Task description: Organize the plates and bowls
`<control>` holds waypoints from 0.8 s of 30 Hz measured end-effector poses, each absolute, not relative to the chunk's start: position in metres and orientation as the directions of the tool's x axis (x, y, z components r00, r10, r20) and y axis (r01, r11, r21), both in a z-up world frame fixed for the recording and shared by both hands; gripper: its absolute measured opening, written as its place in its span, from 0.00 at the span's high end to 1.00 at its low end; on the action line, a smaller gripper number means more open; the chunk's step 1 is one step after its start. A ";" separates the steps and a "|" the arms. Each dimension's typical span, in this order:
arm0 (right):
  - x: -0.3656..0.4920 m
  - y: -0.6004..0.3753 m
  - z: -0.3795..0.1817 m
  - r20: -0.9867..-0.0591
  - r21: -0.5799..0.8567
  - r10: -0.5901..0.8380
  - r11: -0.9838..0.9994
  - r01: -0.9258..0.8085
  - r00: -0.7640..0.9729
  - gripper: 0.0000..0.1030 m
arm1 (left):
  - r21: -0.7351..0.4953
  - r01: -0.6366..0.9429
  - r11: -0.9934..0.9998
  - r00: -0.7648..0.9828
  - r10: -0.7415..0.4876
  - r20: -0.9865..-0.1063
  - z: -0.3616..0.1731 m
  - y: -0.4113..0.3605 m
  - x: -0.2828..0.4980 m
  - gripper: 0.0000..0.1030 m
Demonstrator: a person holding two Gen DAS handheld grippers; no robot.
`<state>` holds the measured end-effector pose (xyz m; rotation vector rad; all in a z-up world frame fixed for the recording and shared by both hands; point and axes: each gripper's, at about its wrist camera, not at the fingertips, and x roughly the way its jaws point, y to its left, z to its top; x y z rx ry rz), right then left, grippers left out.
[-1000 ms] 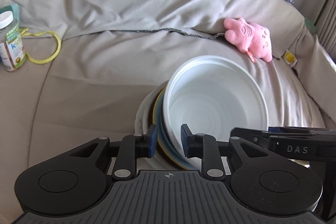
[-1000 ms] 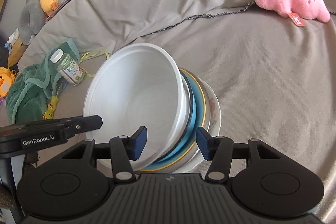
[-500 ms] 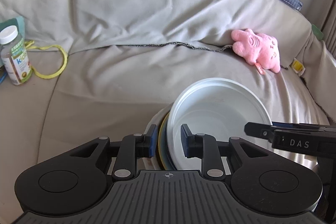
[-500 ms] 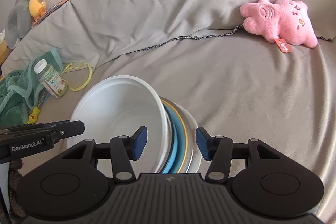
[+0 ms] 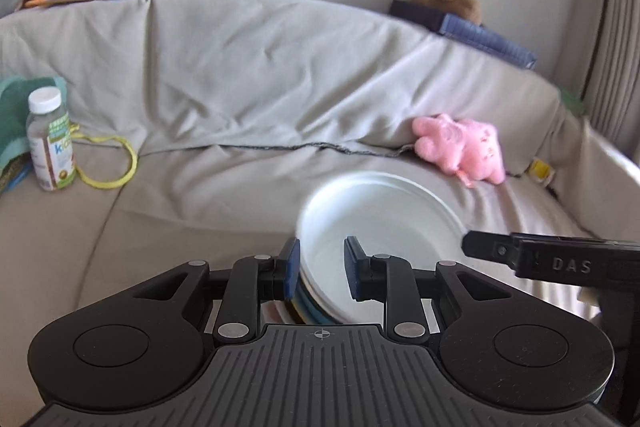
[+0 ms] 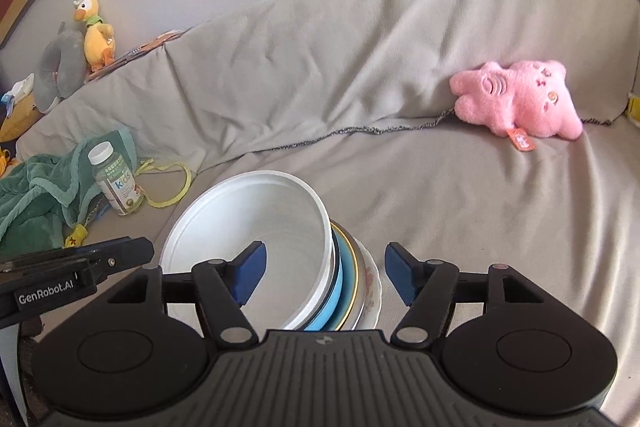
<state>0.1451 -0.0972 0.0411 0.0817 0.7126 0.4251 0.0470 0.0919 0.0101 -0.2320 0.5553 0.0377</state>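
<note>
Left tongs [image 5: 318, 269] clamped on the near edge of the stack [image 6: 344, 291]: white bowl [image 6: 256, 223] nested atop plates, held over the couch [image 6: 460, 211]. Right tongs [image 6: 322, 277] spread, straddling the opposite edge without touching. Stacking apparently done; only carrying and setting down left.

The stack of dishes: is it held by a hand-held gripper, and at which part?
The left hand-held gripper clamps the stack of dishes at its left rim. The right hand-held gripper straddles the opposite rim, jaws open and not touching.
</note>
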 end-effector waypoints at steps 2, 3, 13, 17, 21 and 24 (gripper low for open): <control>0.118 -0.101 0.044 -0.597 0.183 0.386 0.919 -0.349 0.703 0.28 | -0.242 -0.092 0.966 0.869 -0.041 -0.494 0.005 0.082 0.016 0.74; 0.103 -0.102 0.044 -0.594 0.164 0.378 0.921 -0.354 0.710 0.26 | -0.254 -0.091 0.963 0.879 -0.042 -0.475 0.001 0.076 0.001 0.74; -0.022 -0.125 -0.012 -0.615 0.104 0.338 0.931 -0.351 0.712 0.21 | -0.167 -0.095 0.981 0.849 -0.007 -0.528 -0.044 0.017 -0.095 0.83; -0.035 -0.131 -0.018 -0.633 0.089 0.315 0.937 -0.338 0.707 0.21 | -0.120 -0.101 0.988 0.846 0.022 -0.533 -0.045 0.010 -0.102 0.83; -0.038 -0.129 -0.013 -0.628 0.098 0.329 0.932 -0.348 0.705 0.19 | -0.065 -0.098 0.993 0.835 0.046 -0.548 -0.046 -0.001 -0.104 0.83; -0.042 -0.126 -0.011 -0.620 0.086 0.333 0.929 -0.361 0.710 0.19 | -0.061 -0.099 0.993 0.838 0.050 -0.544 -0.044 -0.002 -0.106 0.83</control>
